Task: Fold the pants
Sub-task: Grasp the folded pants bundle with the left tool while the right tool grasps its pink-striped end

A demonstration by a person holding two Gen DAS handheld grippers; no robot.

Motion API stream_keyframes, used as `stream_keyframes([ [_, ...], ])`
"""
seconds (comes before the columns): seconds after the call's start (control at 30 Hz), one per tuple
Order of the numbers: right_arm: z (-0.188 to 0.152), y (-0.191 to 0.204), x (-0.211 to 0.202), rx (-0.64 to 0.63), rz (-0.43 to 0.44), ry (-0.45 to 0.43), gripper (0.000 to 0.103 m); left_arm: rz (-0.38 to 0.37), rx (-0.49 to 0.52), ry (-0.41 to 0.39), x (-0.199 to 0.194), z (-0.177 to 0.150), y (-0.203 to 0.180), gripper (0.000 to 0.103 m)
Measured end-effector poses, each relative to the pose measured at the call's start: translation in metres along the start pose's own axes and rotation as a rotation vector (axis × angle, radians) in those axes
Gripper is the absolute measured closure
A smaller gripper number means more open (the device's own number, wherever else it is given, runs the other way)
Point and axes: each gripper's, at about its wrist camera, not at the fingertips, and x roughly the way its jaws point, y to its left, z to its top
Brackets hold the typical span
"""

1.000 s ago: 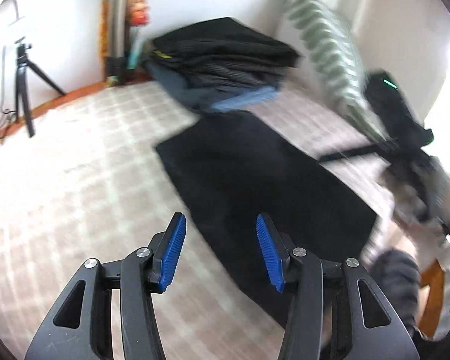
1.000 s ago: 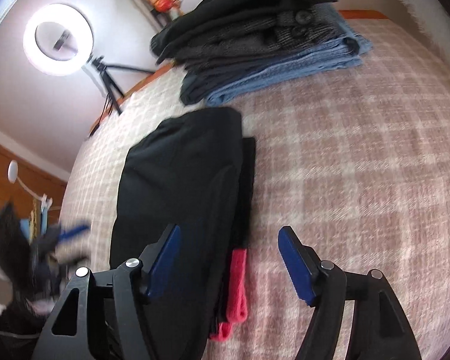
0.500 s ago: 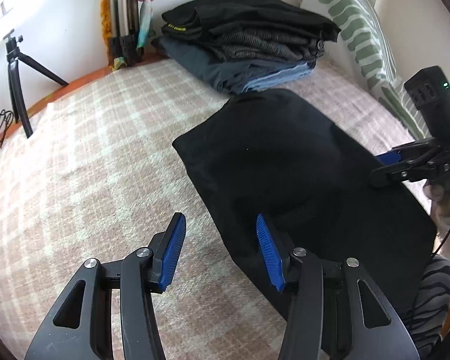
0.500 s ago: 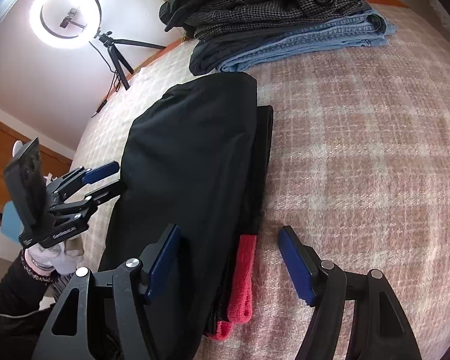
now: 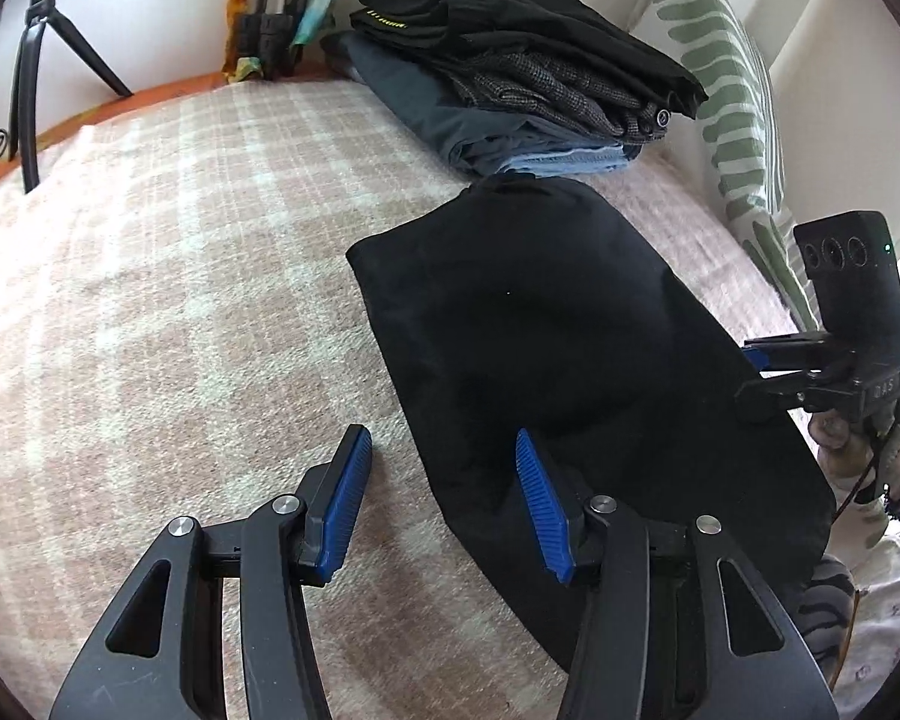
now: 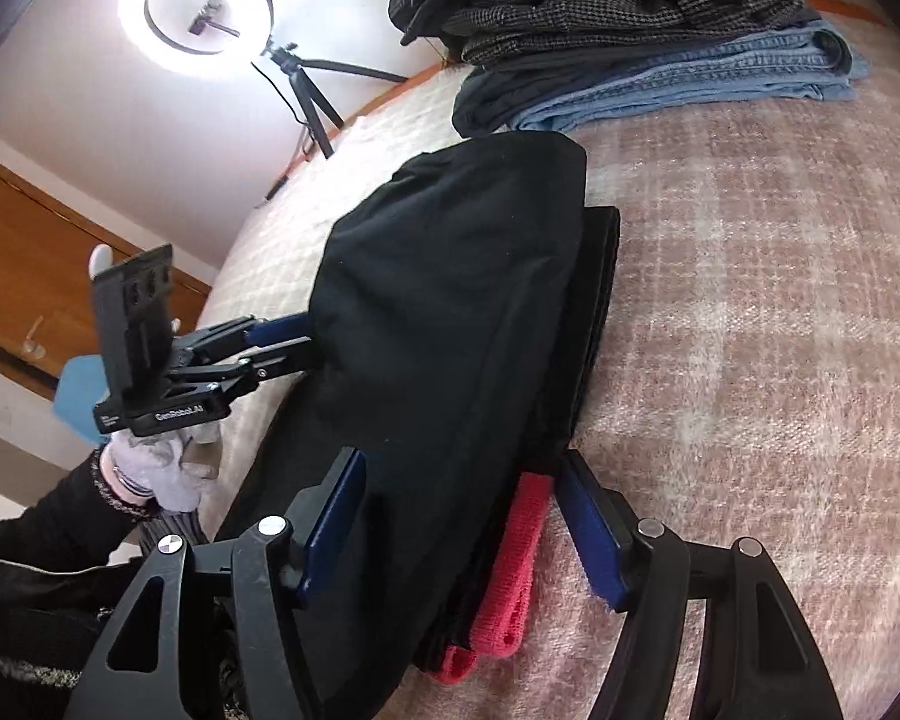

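Bed with a pink-and-cream plaid blanket point(image 5: 168, 276); ring light point(image 6: 195, 15) on a tripod by the wall, stack of folded clothes point(image 5: 510, 72) at the far end. The black pants point(image 5: 558, 360) lie flat mid-bed, already doubled into a long slab, far end nearly touching the stack. Red trim point(image 6: 510, 570) pokes out of the near end.

Key relation: the long axis runs away from both cameras toward the stack, so the near short edge is the grab line, and the two tools flank it, one per long side.

- right gripper point(image 6: 468, 534): jaws straddle the near right edge with the cloth and red trim between them, and they are closing. Pads don't look like they're pressing yet (the right pad is close to the trim, hard to call contact).
- left gripper point(image 5: 444, 510): jaws part open, nothing between them. The left pad is over bare blanket, the right pad just over the pants' left edge.

Right is the nearer to a grip; left needs to shift inward onto the fabric. My guess for the next move: pinch both near corners and carry the near end toward the stack to halve the length.
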Motion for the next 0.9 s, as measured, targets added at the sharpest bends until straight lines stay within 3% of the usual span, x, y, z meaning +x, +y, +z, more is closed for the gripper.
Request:
stream_keyframes([
  [0.17, -0.003, -0.011, -0.006, 0.050, 0.030, -0.003, 0.053, 0.008, 0.017, 0.024, -0.001, 0.000, -0.005, 0.059],
  [0.33, -0.004, -0.016, -0.002, 0.069, 0.093, 0.015, 0.052, -0.129, -0.077, 0.088, -0.010, -0.008, -0.004, 0.059],
  [0.47, -0.001, -0.023, 0.007, 0.137, 0.182, -0.029, 0.052, -0.168, -0.138, 0.087, -0.002, -0.010, -0.005, 0.059],
  [0.63, 0.003, -0.012, 0.016, 0.126, 0.147, -0.036, 0.063, -0.199, -0.193, 0.081, -0.001, -0.009, -0.002, 0.059],
  [0.77, 0.004, -0.001, 0.019, 0.085, 0.094, -0.020, 0.068, -0.212, -0.170, 0.108, -0.008, -0.017, 0.000, 0.059],
  [0.9, 0.006, 0.002, 0.020, 0.065, 0.076, -0.017, 0.069, -0.275, -0.263, 0.103, -0.006, -0.021, 0.011, 0.056],
])
